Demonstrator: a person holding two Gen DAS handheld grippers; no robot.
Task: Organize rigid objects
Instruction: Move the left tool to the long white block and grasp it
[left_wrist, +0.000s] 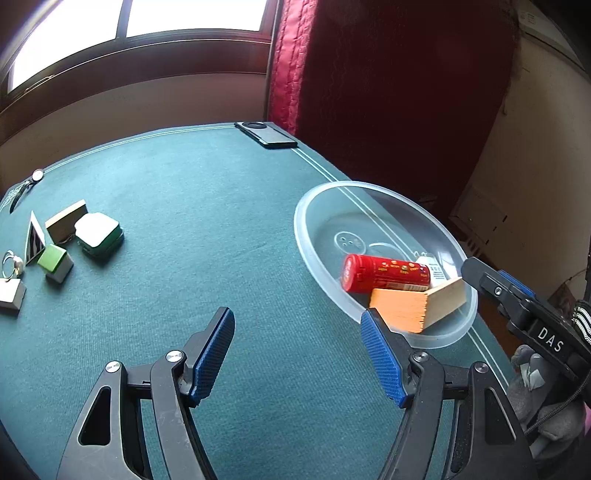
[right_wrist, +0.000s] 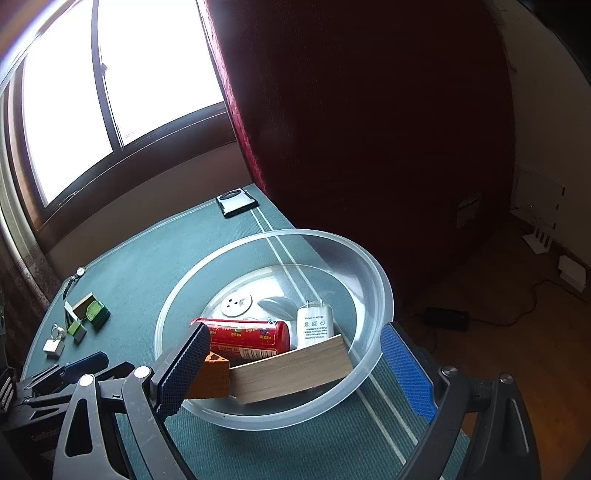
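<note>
- On the green felt table (left_wrist: 229, 221), near its right edge, sits a clear plastic bowl (left_wrist: 317, 254) that seems to be the collection point: it holds a red canister (left_wrist: 384, 275), an orange-faced wooden block (left_wrist: 400, 308) and a white power adapter (right_wrist: 314, 325).
- Well apart, at the table's left, lie the pieces not yet gathered: a green-and-white box (left_wrist: 98, 234), a small green block (left_wrist: 55, 263), a plain wooden block (left_wrist: 66, 220), a striped wedge (left_wrist: 34, 240), a grey block (left_wrist: 10, 297) and a metal ring (left_wrist: 12, 264).
- Left gripper (left_wrist: 299, 354) hangs over bare felt beside the bowl, angled downward; its fingers stand apart with nothing between them, likely free for the next piece.
- Right gripper (right_wrist: 295, 369) is angled down over the bowl's near rim; its fingers (right_wrist: 406, 373) are spread wide either side of the bowl, pressing on nothing that I can see.
- A dark phone-like slab (left_wrist: 266, 134) rests at the far edge.
</note>
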